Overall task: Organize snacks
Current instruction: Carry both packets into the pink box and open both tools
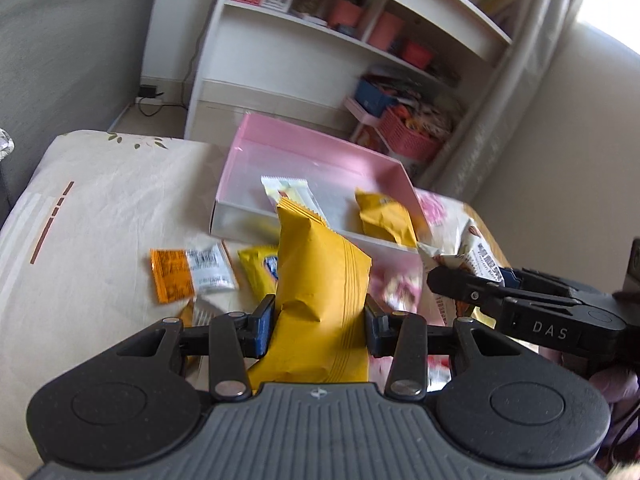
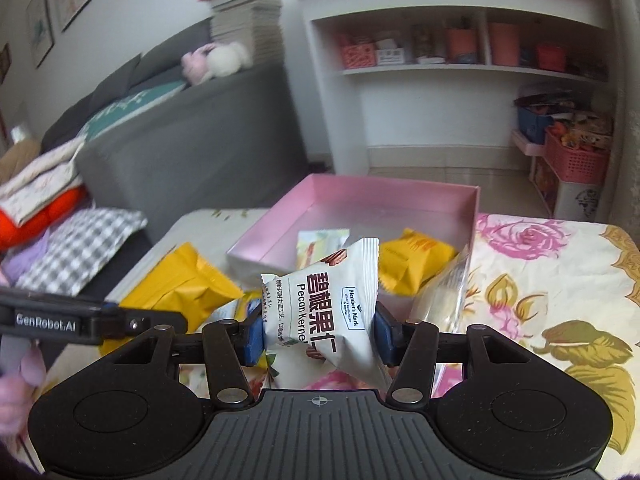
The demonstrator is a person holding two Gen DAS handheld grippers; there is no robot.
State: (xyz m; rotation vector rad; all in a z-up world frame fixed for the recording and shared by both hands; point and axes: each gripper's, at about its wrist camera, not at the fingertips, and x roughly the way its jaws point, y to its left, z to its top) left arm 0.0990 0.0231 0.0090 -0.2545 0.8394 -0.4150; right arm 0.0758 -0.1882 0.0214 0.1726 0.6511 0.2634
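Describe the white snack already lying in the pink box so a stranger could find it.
Find the open pink box on the flowered cloth. Two packets lie inside: the white snack sits left of a yellow packet. It is the box's only long, pale wrapper with crimped ends.

White packet (image 2: 320, 312) reads "Pecan Kernel", "Member's Mark"; left gripper (image 2: 96, 322) "GenRobot.AI".

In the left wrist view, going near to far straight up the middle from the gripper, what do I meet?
Left gripper → yellow packet clamped in it → near wall of the pink box → white wrapper lying inside → box's far wall → white shelf unit.
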